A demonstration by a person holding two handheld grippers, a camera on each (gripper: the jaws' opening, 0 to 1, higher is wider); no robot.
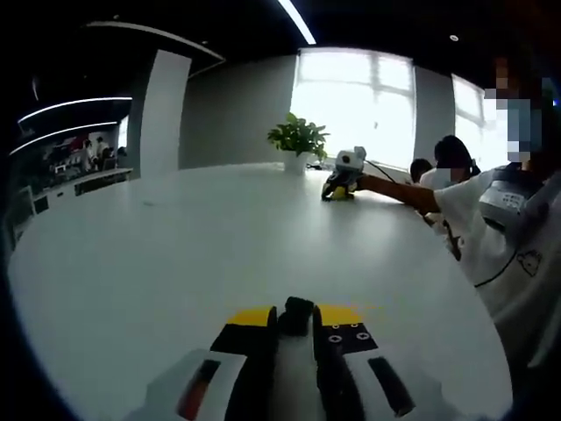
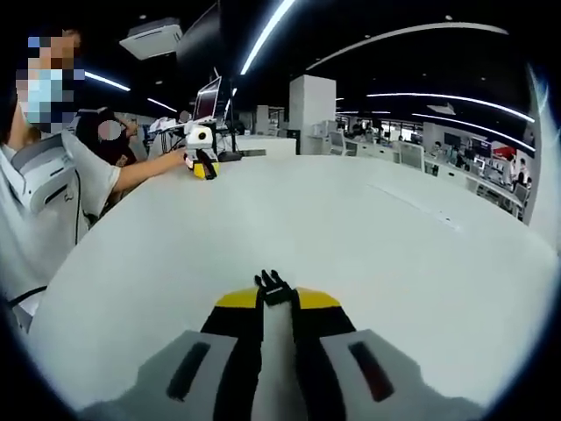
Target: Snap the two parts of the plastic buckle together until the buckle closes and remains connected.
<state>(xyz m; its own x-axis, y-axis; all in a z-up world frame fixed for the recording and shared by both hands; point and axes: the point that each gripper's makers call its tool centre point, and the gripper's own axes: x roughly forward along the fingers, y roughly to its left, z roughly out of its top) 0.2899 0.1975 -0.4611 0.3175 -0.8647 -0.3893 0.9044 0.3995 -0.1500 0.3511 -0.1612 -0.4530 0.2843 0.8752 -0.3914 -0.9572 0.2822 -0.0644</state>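
Observation:
In the left gripper view my left gripper is shut on a black buckle part, which sticks up between its yellow-tipped jaws over the white table. My right gripper in the right gripper view is shut on the other black buckle part, its pronged end poking out past the jaw tips above the white table. The two parts are apart.
A person in a white shirt stands at the table's edge, also seen as a person at left. Another gripper held by a second person rests far across the table; that gripper shows again. A potted plant stands far off.

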